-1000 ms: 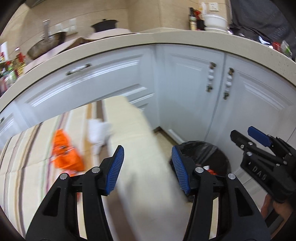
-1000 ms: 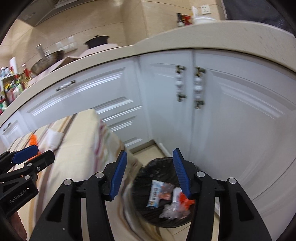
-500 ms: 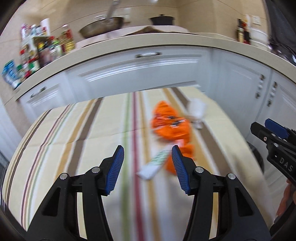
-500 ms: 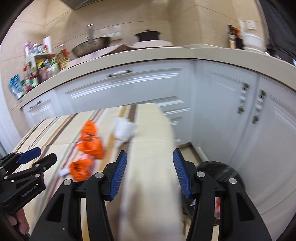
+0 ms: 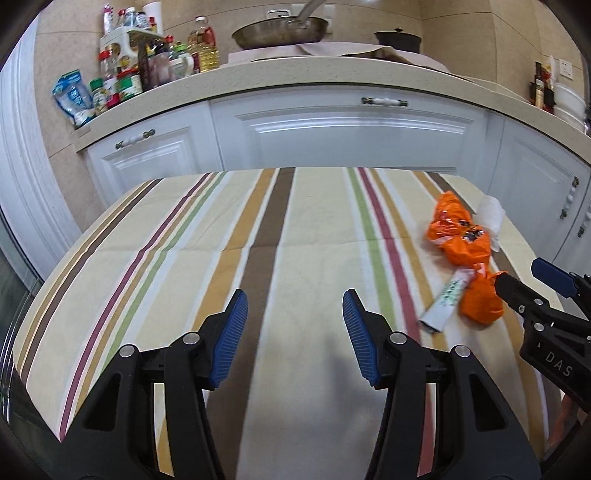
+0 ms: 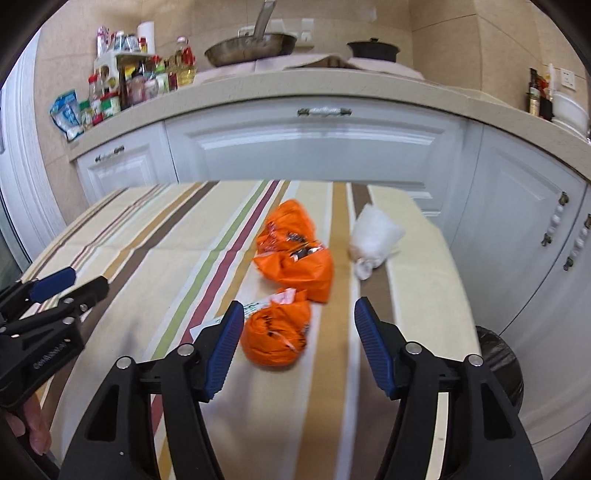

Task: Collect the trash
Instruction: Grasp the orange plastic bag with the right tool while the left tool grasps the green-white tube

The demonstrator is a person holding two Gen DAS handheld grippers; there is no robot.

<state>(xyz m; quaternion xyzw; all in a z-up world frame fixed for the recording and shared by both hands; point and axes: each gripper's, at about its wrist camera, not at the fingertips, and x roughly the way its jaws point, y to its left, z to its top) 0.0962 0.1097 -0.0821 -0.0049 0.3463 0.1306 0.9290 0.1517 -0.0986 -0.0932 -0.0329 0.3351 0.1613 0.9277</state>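
On the striped tablecloth (image 6: 147,258) lie a crumpled small orange wrapper (image 6: 275,338), a larger orange bag (image 6: 295,254), a white crumpled plastic piece (image 6: 375,238) and a white-green paper packet (image 5: 445,301). My right gripper (image 6: 299,345) is open and empty, just above the small orange wrapper, which sits near its left finger. My left gripper (image 5: 295,332) is open and empty over bare cloth, left of the trash. The small wrapper (image 5: 482,299) and larger bag (image 5: 458,236) also show in the left wrist view. A black-lined bin (image 6: 498,365) stands on the floor right of the table.
White kitchen cabinets (image 5: 351,133) run behind the table, close to its far edge. The counter holds bottles and jars (image 5: 147,62), a pan (image 5: 280,31) and a black pot (image 5: 397,38). The right gripper's body (image 5: 546,325) shows at the right in the left view.
Both grippers have swung left from the bin and cabinets to face the table. The trash on the cloth is now close under the right gripper. Both stay open.
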